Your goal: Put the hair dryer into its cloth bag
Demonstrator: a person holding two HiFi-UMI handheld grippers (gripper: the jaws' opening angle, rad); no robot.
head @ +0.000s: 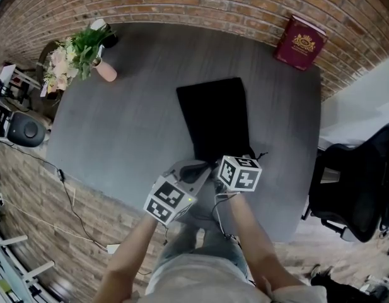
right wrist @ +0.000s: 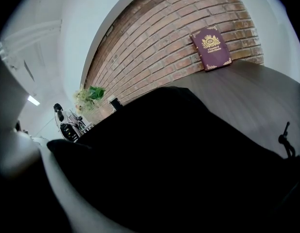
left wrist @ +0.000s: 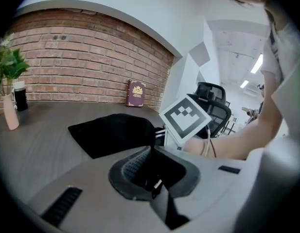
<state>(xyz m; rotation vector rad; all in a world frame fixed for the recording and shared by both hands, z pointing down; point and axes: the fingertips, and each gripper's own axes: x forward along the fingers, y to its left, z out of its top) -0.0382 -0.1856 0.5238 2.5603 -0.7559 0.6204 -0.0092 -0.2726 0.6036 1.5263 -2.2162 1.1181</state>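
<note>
The black cloth bag [head: 216,118] lies flat in the middle of the grey table [head: 118,125]. The grey hair dryer [head: 189,171] is at the bag's near end, between my two grippers. In the left gripper view the hair dryer [left wrist: 154,174] fills the foreground and hides my jaws; the left gripper [head: 183,178] is shut on it. My right gripper [head: 214,169] reaches the bag's near edge, and its marker cube [left wrist: 185,118] shows beside the bag [left wrist: 111,132]. In the right gripper view the bag [right wrist: 179,159] covers the jaws, so their state is hidden.
A maroon book [head: 299,41] leans on the brick wall at the table's far right. A vase of flowers [head: 87,55] stands at the far left. A black office chair [head: 352,188] is right of the table. The bag's drawstring [right wrist: 284,140] hangs loose.
</note>
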